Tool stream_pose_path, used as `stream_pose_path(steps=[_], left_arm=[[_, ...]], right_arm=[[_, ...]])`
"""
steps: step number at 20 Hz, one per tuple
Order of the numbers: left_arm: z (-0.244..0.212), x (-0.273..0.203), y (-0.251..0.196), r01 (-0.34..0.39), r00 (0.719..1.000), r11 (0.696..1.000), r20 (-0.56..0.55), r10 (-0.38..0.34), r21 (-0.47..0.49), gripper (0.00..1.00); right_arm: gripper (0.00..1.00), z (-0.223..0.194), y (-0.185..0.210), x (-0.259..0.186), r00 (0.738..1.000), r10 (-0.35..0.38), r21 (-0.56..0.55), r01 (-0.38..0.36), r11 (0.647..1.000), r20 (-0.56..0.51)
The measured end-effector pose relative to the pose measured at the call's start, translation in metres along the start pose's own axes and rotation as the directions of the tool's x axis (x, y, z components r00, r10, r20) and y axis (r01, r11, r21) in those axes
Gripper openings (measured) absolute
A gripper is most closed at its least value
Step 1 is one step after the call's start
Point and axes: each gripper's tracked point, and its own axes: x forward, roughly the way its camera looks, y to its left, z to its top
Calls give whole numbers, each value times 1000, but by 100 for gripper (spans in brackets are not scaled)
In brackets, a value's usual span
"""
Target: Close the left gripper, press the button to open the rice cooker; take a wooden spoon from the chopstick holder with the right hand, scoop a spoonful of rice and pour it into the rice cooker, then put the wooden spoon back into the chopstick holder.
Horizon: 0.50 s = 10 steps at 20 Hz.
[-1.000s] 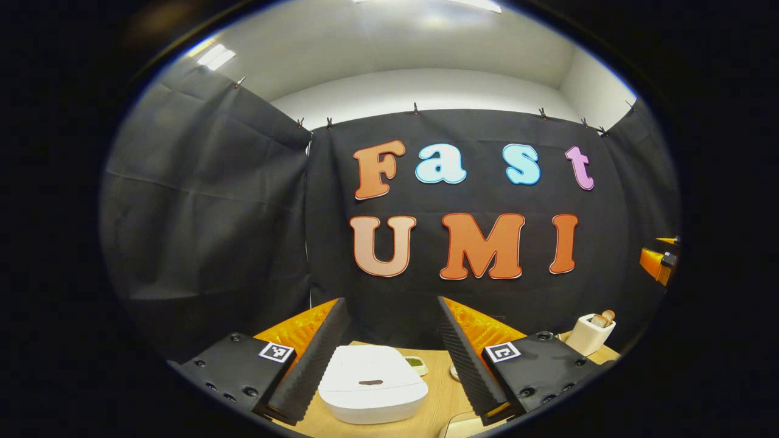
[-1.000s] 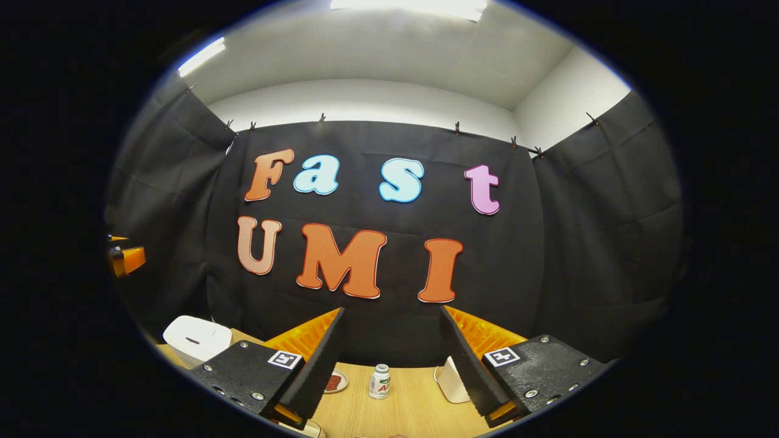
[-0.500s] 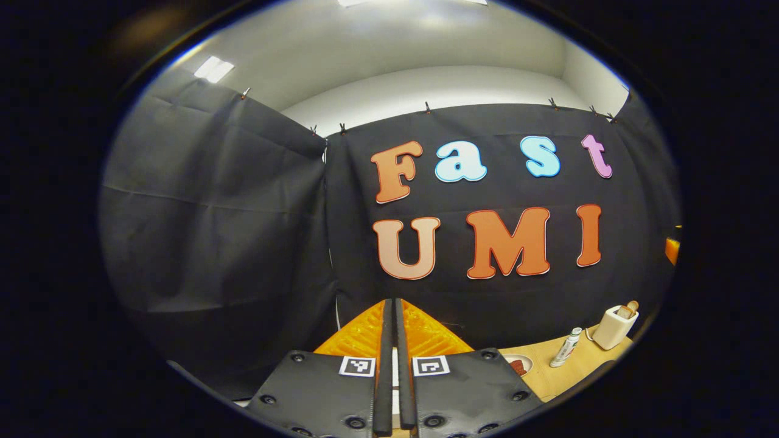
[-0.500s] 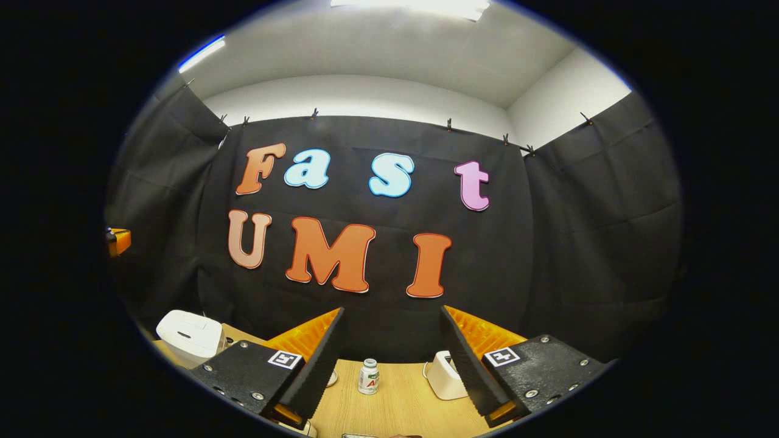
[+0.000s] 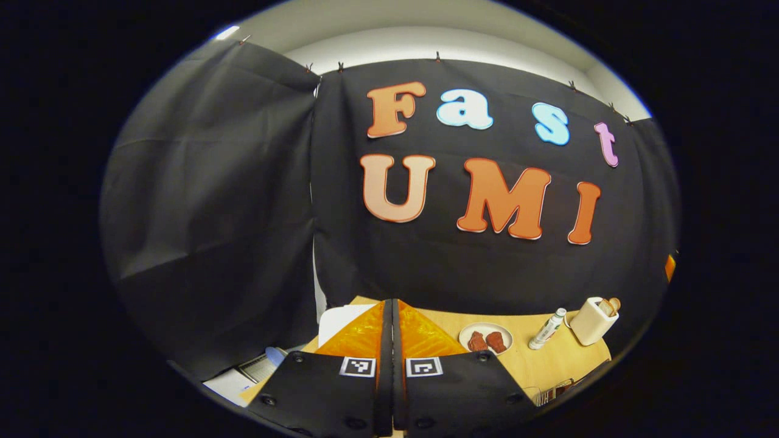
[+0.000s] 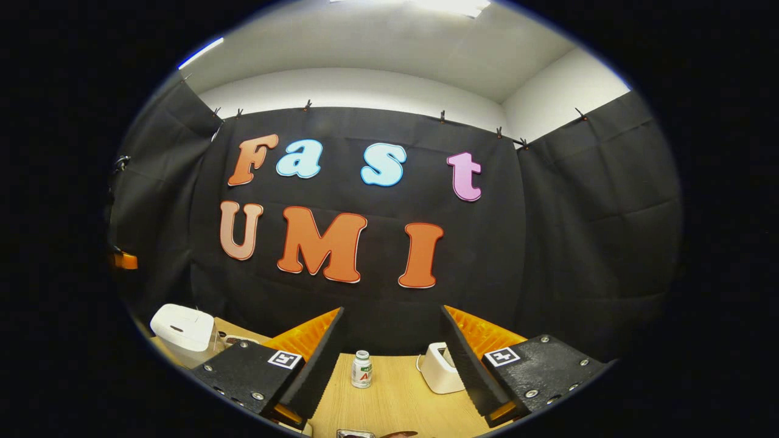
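Observation:
In the left gripper view my left gripper [image 5: 389, 303] is shut with nothing between its fingers. Just behind them, a corner of the white rice cooker [image 5: 338, 320] shows to their left; most of it is hidden. The white chopstick holder [image 5: 591, 321] stands at the far right of the table with a wooden spoon [image 5: 612, 303] sticking out. In the right gripper view my right gripper [image 6: 392, 310] is open and holds nothing, above the wooden table [image 6: 395, 404]. There the rice cooker [image 6: 182, 326], lid down, sits far left, and the chopstick holder [image 6: 438, 375] is partly behind the right finger.
A plate of brown food [image 5: 485, 338] and a small tube [image 5: 546, 329] lie between cooker and holder. A small white bottle [image 6: 361, 369] stands ahead of my right gripper. Papers [image 5: 243, 374] lie off the table's left edge. Black cloth walls close in behind.
My left gripper went from open to shut and swung so the rice cooker now sits behind its fingers. The right gripper stayed open and drifted slightly, bringing the chopstick holder more into view.

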Motion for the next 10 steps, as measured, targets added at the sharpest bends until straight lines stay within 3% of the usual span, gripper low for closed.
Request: stream_pose_path(steps=[3, 6, 7, 10], left_arm=[[-36, 28, 4, -2, 986, 999, -167, -7, -51, 5], [-66, 46, 7, 4, 953, 995, -302, -34, -98, 5], [-73, 50, 9, 5, 941, 993, -336, -43, -114, 3], [-86, 66, 15, -4, 908, 988, -415, -61, -153, 5]], right_arm=[[94, -11, -11, -6, 999, -35, -8, 35, 999, -15], [94, -29, -18, -13, 997, -60, -24, 59, 998, -48], [98, -33, -19, -17, 996, -68, -29, 66, 997, -60], [94, -45, -29, -28, 991, -101, -42, 97, 994, -84]])
